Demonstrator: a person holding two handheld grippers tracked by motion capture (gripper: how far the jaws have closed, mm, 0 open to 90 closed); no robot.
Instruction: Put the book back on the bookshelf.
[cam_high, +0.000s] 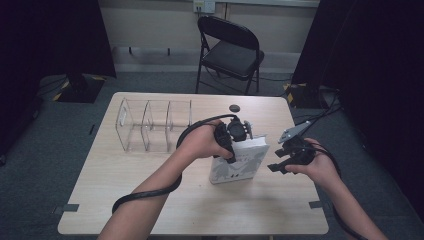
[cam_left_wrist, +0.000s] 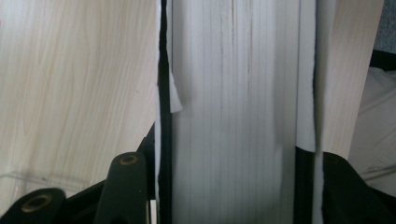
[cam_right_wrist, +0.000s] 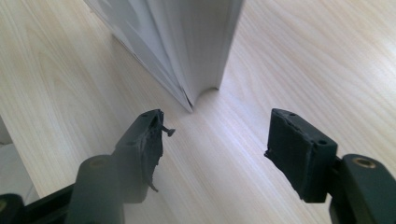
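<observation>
The thick white paperback book (cam_high: 239, 161) stands on edge on the pale wooden desk (cam_high: 165, 200), right of the middle and nearer the right edge than the left, its printed cover facing the person's side. The left tongs (cam_high: 240, 131) are clenched on its top edge from above; the left gripper view shows the block of pages (cam_left_wrist: 233, 112) filling the gap between the two black jaws, with both covers pinched in. The right tongs (cam_right_wrist: 215, 144) are released, jaws spread with nothing between them, low over the desk just beside the book's right end, where the bottom corner of the book (cam_right_wrist: 196, 95) sits ahead of them.

The likely trouble is the grip itself: it holds the book by one narrow edge, so if lifted, the heavy pages may sag or fan open and the book could swing or slip out. A loose scrap of paper at the cover may tear. The clear plastic divided organiser (cam_high: 152, 125) near the far left corner looks like a tight fit, so a tilted book could catch a partition and shove it along the desk.
</observation>
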